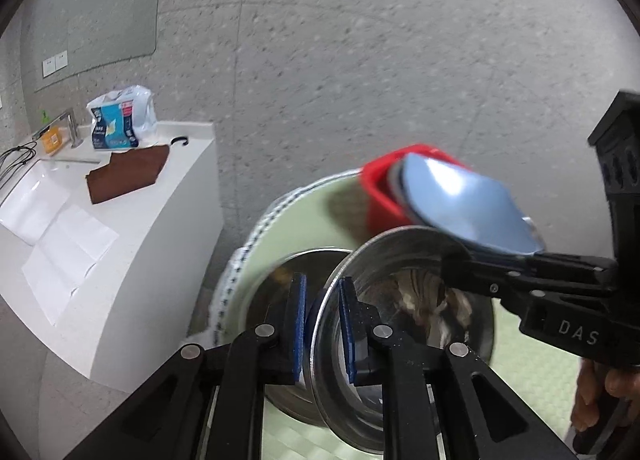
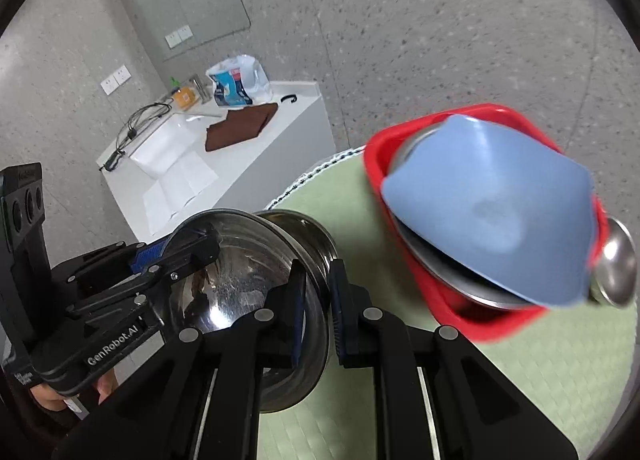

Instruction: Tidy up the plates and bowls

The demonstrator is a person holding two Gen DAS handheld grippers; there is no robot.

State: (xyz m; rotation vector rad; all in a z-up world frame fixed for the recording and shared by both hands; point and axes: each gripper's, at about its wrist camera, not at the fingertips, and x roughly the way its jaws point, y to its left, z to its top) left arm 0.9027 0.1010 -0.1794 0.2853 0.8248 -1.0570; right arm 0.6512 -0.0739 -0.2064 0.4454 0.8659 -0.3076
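A steel bowl (image 1: 416,292) is held tilted above the round green table mat (image 1: 296,219), and both grippers pinch its rim on opposite sides. My left gripper (image 1: 322,324) is shut on the near rim, and it shows at the left in the right wrist view (image 2: 188,248). My right gripper (image 2: 318,308) is shut on the other side of the steel bowl (image 2: 232,272); it comes in from the right in the left wrist view (image 1: 456,260). A second steel bowl (image 2: 308,236) sits just behind. A red bin (image 2: 448,308) holds a blue dish (image 2: 492,215) over steel dishes.
A steel ladle (image 2: 618,260) sticks out at the bin's right side. Left of the table stands a white counter (image 1: 132,280) with a sink, a brown cloth (image 1: 126,175), a tissue pack (image 1: 118,119), a faucet and cables. A grey wall is behind.
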